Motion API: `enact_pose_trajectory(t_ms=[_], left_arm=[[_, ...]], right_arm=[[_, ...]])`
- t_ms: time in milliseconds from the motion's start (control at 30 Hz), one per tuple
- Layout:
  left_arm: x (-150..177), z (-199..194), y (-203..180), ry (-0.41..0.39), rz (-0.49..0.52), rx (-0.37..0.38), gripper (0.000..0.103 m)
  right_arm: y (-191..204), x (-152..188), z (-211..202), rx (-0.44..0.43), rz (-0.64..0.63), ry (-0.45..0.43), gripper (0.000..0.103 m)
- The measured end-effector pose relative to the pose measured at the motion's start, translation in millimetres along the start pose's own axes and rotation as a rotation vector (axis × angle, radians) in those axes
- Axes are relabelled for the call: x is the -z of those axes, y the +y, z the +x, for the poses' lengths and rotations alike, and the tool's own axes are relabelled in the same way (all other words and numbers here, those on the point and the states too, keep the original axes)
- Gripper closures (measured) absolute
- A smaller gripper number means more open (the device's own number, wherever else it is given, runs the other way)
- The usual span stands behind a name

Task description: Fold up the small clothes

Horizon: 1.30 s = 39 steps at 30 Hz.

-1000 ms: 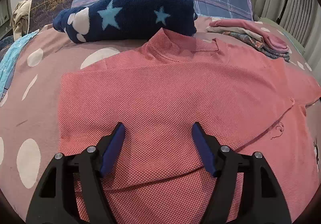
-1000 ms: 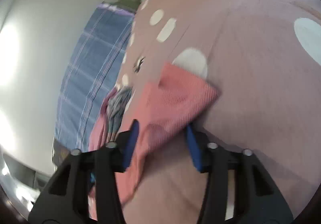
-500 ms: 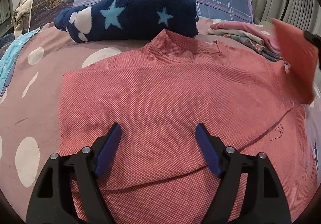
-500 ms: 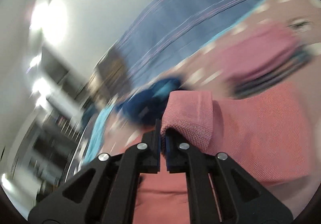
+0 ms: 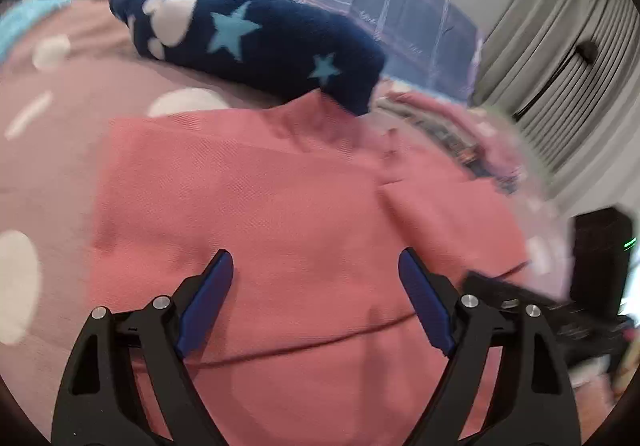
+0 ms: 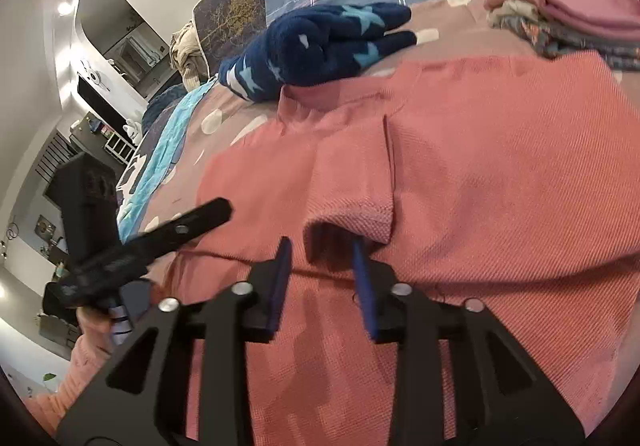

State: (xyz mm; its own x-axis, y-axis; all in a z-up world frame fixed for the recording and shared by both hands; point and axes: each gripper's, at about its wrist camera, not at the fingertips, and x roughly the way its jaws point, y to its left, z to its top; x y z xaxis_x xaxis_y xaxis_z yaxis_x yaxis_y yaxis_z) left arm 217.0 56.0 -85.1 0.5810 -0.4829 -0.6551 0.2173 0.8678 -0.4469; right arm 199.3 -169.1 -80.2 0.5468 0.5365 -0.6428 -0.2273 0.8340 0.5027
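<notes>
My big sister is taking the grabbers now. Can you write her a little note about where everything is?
Left hand-held gripper: open, empty, over the pink shirt.
Right hand-held gripper: open, with the folded-in sleeve hem just in front of it.
The shirt lies flat on the spotted bedspread, collar by the navy star blanket.
Done: right sleeve folded in.
Left: the remaining folds, then probably onto the folded pile.
</notes>
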Motion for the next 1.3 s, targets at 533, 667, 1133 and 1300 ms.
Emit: enact_pose_trajectory(t_ms=[533,667,1133,1300], left_arm=[[-8.9,-7.3,17.4,0.032,-0.101,0.098,0.018],[-7.3,18.7,-9.1,0.101,-0.017,0.08,0.039],[-61.6,-76.5,-68.5,-0.185,0.163,0.072,0.098],[-63.7,-80.0,-28.8,-0.161,0.105,0.002,0.098]], right_arm=[[26.8,15.0,-18.1,-0.039,-0.181,-0.009,0.058],[4.3,24.3,-46.5,0.017,-0.13,-0.04,0.055],[-58.3,40.5,-76.8,0.158,0.06,-0.099,0.054],[-50.9,39.8,-71.4,0.149,0.033,-0.104,0.056]])
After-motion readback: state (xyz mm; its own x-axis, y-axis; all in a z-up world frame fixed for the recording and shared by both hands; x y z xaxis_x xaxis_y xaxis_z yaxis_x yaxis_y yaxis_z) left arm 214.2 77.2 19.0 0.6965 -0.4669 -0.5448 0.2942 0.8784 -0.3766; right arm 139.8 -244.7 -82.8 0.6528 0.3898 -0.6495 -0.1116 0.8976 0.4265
